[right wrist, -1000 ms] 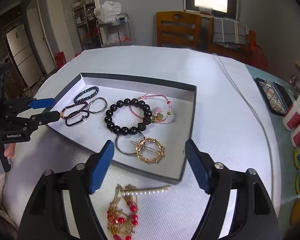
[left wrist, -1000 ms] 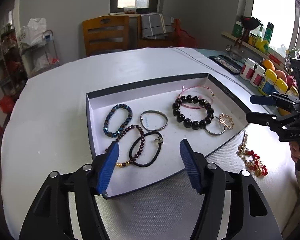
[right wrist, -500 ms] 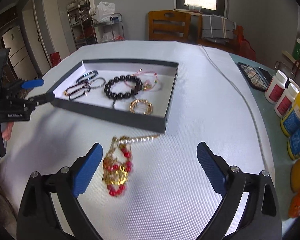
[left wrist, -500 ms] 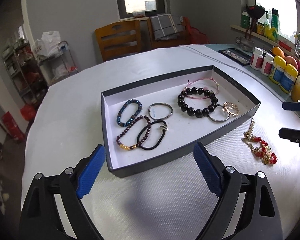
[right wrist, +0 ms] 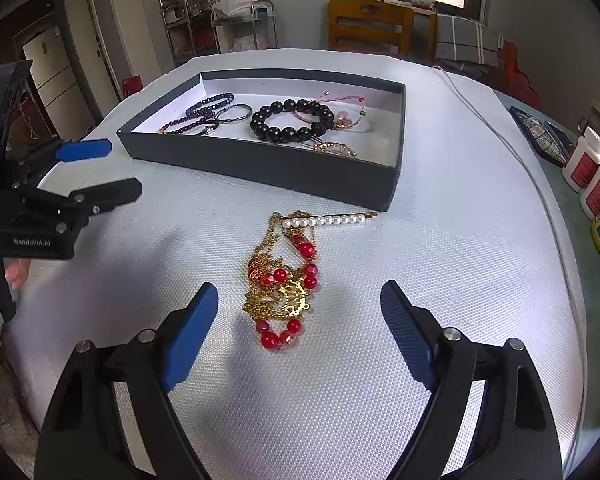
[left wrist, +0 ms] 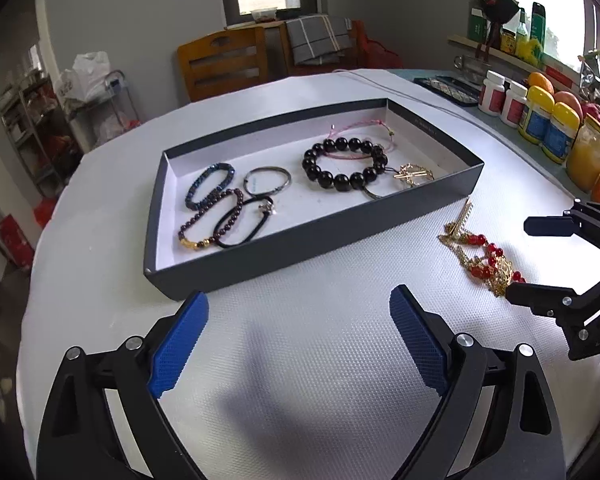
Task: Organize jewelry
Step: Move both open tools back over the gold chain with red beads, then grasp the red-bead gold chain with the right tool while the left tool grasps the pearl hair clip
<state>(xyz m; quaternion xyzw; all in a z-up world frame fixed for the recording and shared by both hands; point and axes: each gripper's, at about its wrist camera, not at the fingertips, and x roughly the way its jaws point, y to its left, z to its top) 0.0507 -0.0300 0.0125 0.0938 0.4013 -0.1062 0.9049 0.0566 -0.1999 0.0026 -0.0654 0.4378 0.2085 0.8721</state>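
A dark shallow box (left wrist: 312, 236) (right wrist: 268, 168) on the white table holds several bracelets, among them a black bead bracelet (left wrist: 346, 164) (right wrist: 292, 120). Outside the box lie a gold and red bead necklace (right wrist: 284, 284) (left wrist: 484, 264) and a pearl hair pin (right wrist: 328, 221). My right gripper (right wrist: 298, 336) is open and empty, just short of the necklace. It also shows in the left wrist view (left wrist: 536, 260). My left gripper (left wrist: 298, 344) is open and empty, in front of the box's near wall; it shows at the left of the right wrist view (right wrist: 104, 172).
Bottles and jars (left wrist: 540, 120) line the table's right edge, with a dark case (right wrist: 540, 136) and a thin cable (right wrist: 496, 132) beside them. Wooden chairs (left wrist: 224, 64) stand behind the table.
Both grippers have pulled back from the box and opened wider. The necklace now lies between my right gripper's fingers. The jewelry has not moved.
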